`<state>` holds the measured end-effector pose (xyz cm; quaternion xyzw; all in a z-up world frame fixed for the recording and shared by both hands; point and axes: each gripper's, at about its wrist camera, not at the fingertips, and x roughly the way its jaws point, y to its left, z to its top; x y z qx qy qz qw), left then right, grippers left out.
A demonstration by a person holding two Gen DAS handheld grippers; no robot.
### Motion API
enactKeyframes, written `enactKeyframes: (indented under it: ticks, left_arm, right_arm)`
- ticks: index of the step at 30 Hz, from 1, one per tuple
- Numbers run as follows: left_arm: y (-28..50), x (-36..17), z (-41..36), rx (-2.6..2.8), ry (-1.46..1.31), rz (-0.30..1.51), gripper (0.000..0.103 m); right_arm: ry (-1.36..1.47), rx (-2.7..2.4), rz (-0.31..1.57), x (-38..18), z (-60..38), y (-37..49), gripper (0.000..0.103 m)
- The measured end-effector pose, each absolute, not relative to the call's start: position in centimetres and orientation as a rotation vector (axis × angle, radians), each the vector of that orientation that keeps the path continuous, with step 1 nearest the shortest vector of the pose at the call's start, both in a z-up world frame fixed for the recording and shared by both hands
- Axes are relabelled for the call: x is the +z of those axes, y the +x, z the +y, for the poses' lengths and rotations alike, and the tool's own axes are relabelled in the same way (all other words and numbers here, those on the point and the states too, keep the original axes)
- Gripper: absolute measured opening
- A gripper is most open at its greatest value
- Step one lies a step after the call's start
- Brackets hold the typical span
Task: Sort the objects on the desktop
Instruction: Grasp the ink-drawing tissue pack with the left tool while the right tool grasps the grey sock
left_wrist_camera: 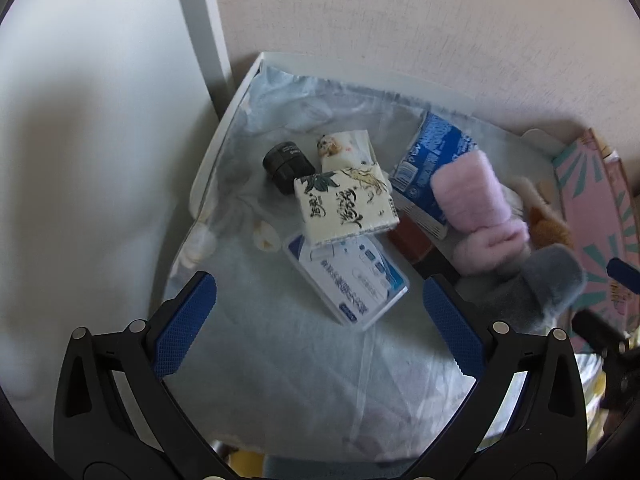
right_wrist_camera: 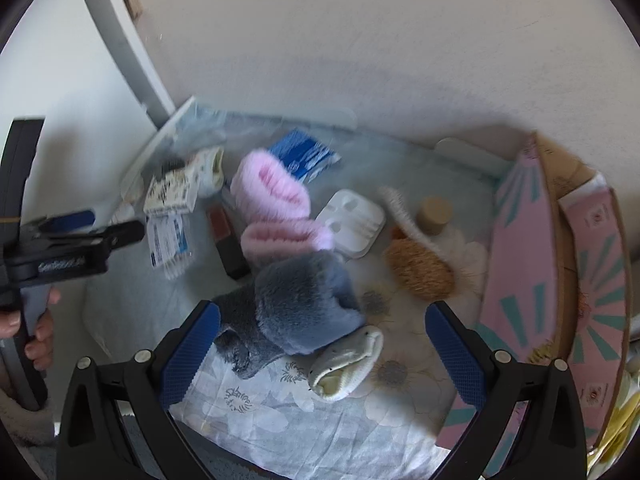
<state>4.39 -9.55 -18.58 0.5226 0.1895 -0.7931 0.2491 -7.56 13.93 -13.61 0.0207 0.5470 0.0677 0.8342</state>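
Both claws are spread wide and carry nothing. The left claw (left_wrist_camera: 320, 332) hovers above the flat clear plastic case with blue-and-white label (left_wrist_camera: 347, 280), which lies on the counter (left_wrist_camera: 280, 360) partly under the cream tissue pack printed with black calligraphy (left_wrist_camera: 346, 206).

The right claw (right_wrist_camera: 322, 354) hangs over the fluffy grey sock (right_wrist_camera: 296, 308), which overlaps the small cream sock (right_wrist_camera: 346, 364).

Risks:
- Lifting the plastic case may tip the tissue pack onto the black cylindrical cap (left_wrist_camera: 286, 166).
- Closing on grey pile may snag the cream sock or the loose floral cloth cover (right_wrist_camera: 280, 412), dragging neighbouring items.
- The rolled pink fluffy socks (right_wrist_camera: 276, 208) sit close; a wide approach could nudge them.
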Motion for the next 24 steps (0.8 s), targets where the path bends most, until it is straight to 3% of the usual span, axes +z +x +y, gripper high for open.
enactKeyframes:
  ticks: [7,9,12,13,14,15,17,24]
  left_arm:
    - [0.6,-19.8,-11.0,-2.133,1.416,0.44,0.103]
    - [-0.2,-20.7,-11.4,-2.105,1.414,0.455,0.103]
    - [-0.7,-21.9,-12.0,-2.079,1.418,0.515,0.099]
    - [-0.9,-22.2,-12.1,-2.076,1.423,0.535,0.094]
    - [-0.9,-22.5,-12.1,-2.077,1.426,0.56,0.079]
    - [-0.9,-22.8,-12.3,-2.076,1.429,0.585,0.061]
    - [-0.8,-23.0,-12.5,-2.073,1.423,0.616,0.06]
    - [-0.4,-21.8,-12.8,-2.066,1.397,0.609,0.059]
  right_arm:
    - [0.015,0.195,1.209,-16.4,14.5,-6.7,0.102]
    - [0.013,0.212,1.215,-17.0,14.5,-6.3,0.096]
    - [0.009,0.256,1.246,-18.0,14.7,-5.5,0.06]
    - [0.009,0.273,1.259,-18.3,14.8,-5.3,0.043]
    - [0.015,0.291,1.266,-18.6,14.9,-5.2,0.032]
    - [0.022,0.307,1.27,-18.7,15.0,-5.2,0.031]
    - [0.009,0.317,1.266,-18.7,15.3,-5.3,0.022]
    - [0.042,0.342,1.251,-17.9,14.7,-5.7,0.016]
